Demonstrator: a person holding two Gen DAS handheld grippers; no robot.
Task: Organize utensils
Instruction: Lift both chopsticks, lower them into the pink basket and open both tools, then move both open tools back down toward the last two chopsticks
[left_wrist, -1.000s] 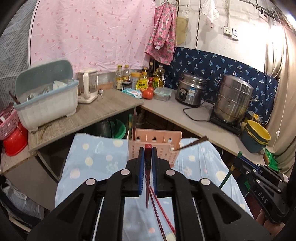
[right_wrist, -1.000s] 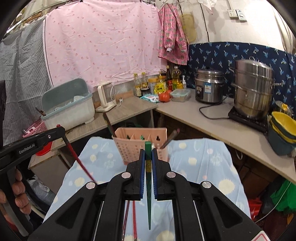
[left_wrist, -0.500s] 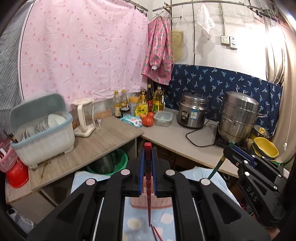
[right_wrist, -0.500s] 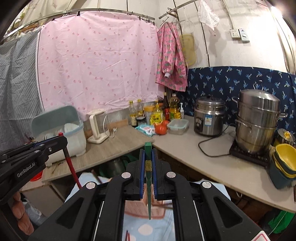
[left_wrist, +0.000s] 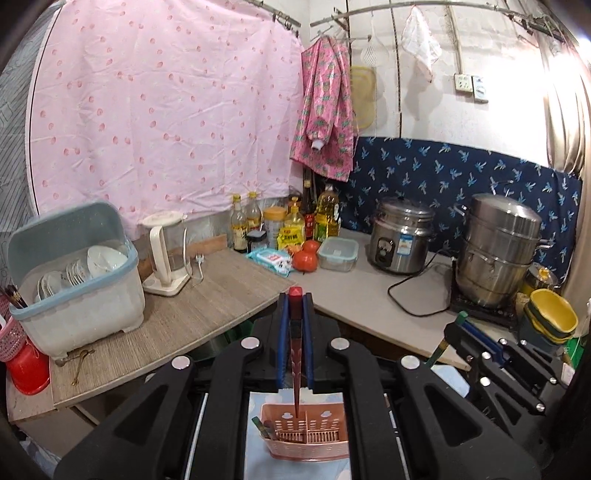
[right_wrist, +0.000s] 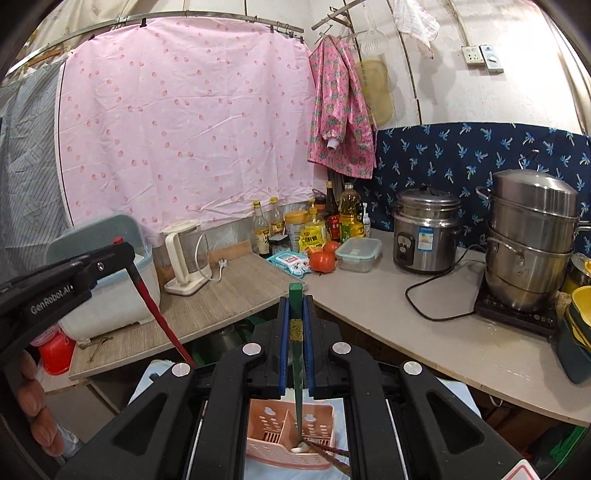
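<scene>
While both tools hang above the slotted pink plastic caddy (left_wrist: 306, 435), left gripper (left_wrist: 295, 325) fingers pinch a glossy red chopstick (left_wrist: 296, 365), tapered, tip over a rear compartment. Right gripper (right_wrist: 295, 325) fingers clamp a square-headed green chopstick (right_wrist: 297, 369), tip down inside the caddy's right section. Caddy sits on spotted blue cloth (left_wrist: 258, 443).

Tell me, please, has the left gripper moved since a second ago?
Yes. The left gripper, shut on the red chopstick, has risen and tilted up: the pink utensil basket has dropped from mid-frame to below its fingers, under the chopstick's tip.
</scene>
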